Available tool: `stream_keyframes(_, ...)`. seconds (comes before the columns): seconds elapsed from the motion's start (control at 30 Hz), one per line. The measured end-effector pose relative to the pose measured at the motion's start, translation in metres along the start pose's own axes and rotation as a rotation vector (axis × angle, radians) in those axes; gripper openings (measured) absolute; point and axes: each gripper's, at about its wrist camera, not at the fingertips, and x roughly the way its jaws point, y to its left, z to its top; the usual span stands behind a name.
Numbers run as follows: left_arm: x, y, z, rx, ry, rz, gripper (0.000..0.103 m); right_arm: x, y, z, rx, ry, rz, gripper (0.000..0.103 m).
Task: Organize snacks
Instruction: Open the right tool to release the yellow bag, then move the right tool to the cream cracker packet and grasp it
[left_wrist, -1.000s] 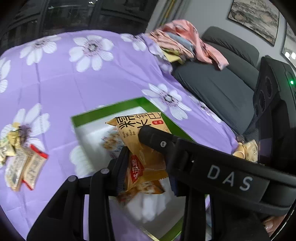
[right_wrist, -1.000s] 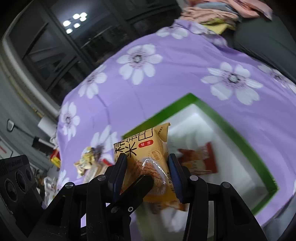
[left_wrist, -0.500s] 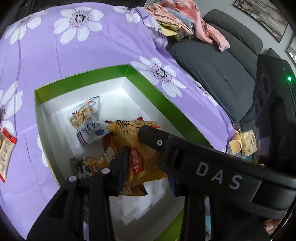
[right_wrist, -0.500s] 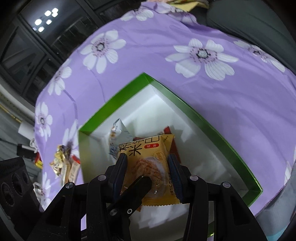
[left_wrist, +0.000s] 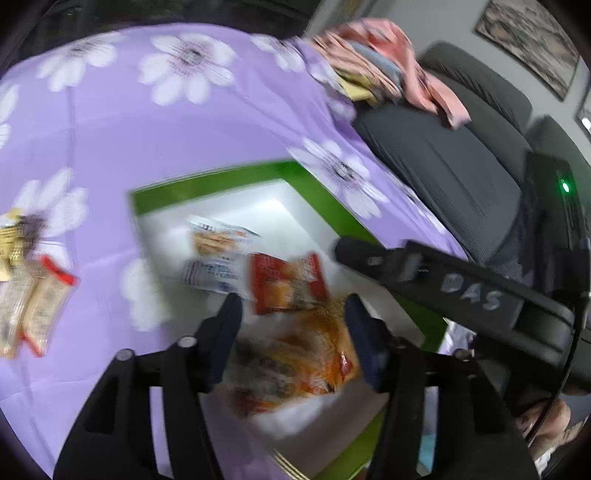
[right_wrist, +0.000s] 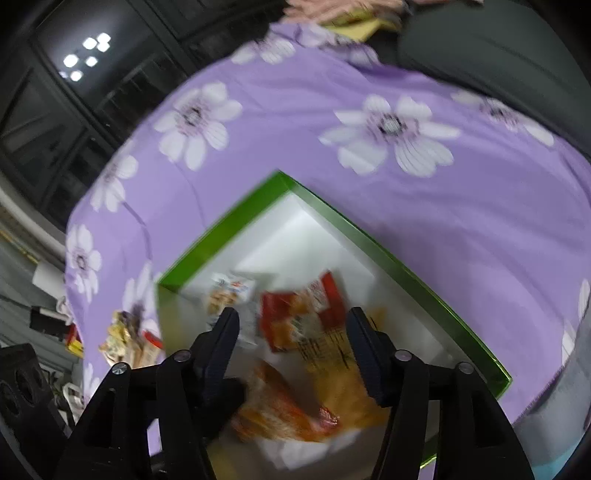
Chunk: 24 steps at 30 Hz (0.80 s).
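Observation:
A green-rimmed white box lies on the purple flowered cloth. In it lie a red packet, a white and blue packet and orange-yellow packets. My left gripper is open above the orange packets and holds nothing. My right gripper is open above the box and holds nothing; its arm also crosses the left wrist view. Both views are blurred.
Loose snack packets lie on the cloth left of the box. A grey sofa with piled clothes stands beyond the table's right edge. A dark cabinet stands behind.
Both grippers have opened and let go of their yellow packets, which now lie in the box. Both grippers have pulled up and back from the box.

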Motion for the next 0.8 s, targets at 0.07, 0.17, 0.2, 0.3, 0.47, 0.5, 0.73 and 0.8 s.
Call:
stream_keyframes(0.07,-0.017,0.018,0.001,-0.032,-0.034,0.038,0.067,-0.006,0.011,-0.001,-0.017,-0.03,0.042,0.068)
stream_keyframes(0.17,-0.043,0.051,-0.001,-0.093,-0.08,0.115,0.072,-0.007,0.033,-0.004,-0.073,-0.038,0.13,0.071)
stream_keyframes(0.2,-0.052,0.064,-0.003,-0.121,-0.097,0.149,0.076,-0.006,0.044,-0.006,-0.102,-0.032,0.16,0.072)
stream_keyframes(0.3,-0.077,0.11,-0.01,-0.222,-0.126,0.256,0.077,0.0,0.074,-0.012,-0.17,-0.008,0.199,0.076)
stream_keyframes(0.47,-0.106,0.195,-0.03,-0.452,-0.156,0.352,0.077,0.032,0.153,-0.03,-0.35,0.095,0.276,0.076)
stream_keyframes(0.5,-0.107,0.204,-0.034,-0.483,-0.155,0.35,0.077,0.041,0.167,-0.033,-0.379,0.129,0.293,0.076)
stream_keyframes(0.73,-0.091,0.265,-0.058,-0.716,-0.083,0.322,0.076,0.123,0.247,-0.054,-0.53,0.305,0.262,0.076)
stream_keyframes(0.8,-0.087,0.269,-0.061,-0.751,-0.066,0.29,0.076,0.144,0.26,-0.058,-0.55,0.344,0.233,0.076)
